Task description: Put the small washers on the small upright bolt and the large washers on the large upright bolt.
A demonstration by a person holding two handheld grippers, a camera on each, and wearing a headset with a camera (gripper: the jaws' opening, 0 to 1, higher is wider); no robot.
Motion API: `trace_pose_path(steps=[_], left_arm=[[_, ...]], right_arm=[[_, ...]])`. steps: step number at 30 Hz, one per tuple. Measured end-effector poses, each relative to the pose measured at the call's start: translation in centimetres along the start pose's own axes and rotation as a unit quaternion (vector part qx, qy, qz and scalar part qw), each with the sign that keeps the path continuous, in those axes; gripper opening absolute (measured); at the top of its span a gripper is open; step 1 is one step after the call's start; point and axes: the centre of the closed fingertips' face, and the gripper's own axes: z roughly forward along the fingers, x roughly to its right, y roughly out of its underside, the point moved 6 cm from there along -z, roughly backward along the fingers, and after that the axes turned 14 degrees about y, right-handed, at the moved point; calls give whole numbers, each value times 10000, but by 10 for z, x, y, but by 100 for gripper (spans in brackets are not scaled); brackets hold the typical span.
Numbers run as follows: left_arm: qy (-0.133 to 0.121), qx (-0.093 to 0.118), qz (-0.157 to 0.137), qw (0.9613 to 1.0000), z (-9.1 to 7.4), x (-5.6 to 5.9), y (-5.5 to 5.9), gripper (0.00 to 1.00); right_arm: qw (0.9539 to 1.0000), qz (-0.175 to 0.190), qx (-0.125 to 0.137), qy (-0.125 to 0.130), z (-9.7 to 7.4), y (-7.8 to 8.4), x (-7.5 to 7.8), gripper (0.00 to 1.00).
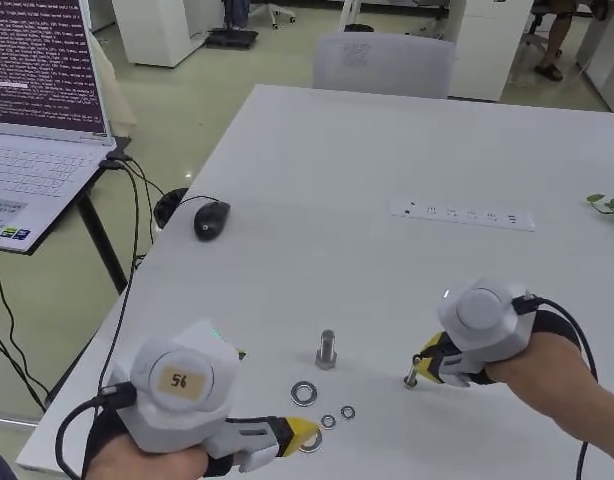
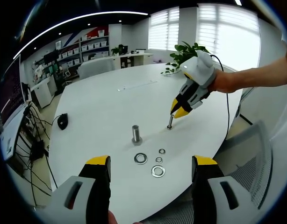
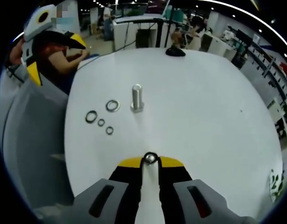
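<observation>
The large upright bolt (image 1: pixel 327 350) stands on the white table (image 1: pixel 387 160). Just in front of it lie two large washers (image 1: pixel 304 392) (image 1: pixel 312 441) and two small washers (image 1: pixel 328 421) (image 1: pixel 348 411). My left gripper (image 1: pixel 301 433) is low at the near edge, open, its yellow tips at the nearest large washer (image 2: pixel 158 171). My right gripper (image 1: pixel 424 362) is shut on the small upright bolt (image 1: pixel 411 378), right of the large bolt. In the right gripper view the small bolt's head (image 3: pixel 150 158) sits between the shut jaws, with the large bolt (image 3: pixel 137 98) beyond.
A black mouse (image 1: pixel 211 218) lies at the table's left edge, and a white power strip (image 1: pixel 462 214) at the far right. A laptop (image 1: pixel 37 110) sits on a side stand to the left. A grey chair (image 1: pixel 382 62) stands behind the table.
</observation>
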Motion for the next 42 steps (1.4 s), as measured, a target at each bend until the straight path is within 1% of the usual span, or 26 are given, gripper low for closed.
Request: trace_pose_path(steps=[19,25,28,34,36,37,41,42], left_arm=[[-4,-2,-18,10000,-1,0,1,70],[17,-26,8,10000,1,0,1,70],[19,-21,16,10000,0,1,0,70],[13,-45,18,10000,0,0,0,70],[14,-49,25,10000,0,-1,0,70],[17,-52,26,10000,0,-1,0,70],[9,-57,35,10000,0,0,-1,70],[5,-52,33,10000,0,0,-1,70]], right_arm=[[9997,-139,-193,-68,9,0,0,14],[9992,-125,-352,-120,18,5,-2,14],[9989,-133,-422,-140,25,9,-4,14],[9984,-48,-530,-194,39,18,-7,13],[9984,47,-527,-208,43,20,-7,12],[9981,91,-567,-228,45,22,-7,13],[9979,198,-579,-207,43,25,-9,15],[9979,221,-582,-202,43,28,-9,15]])
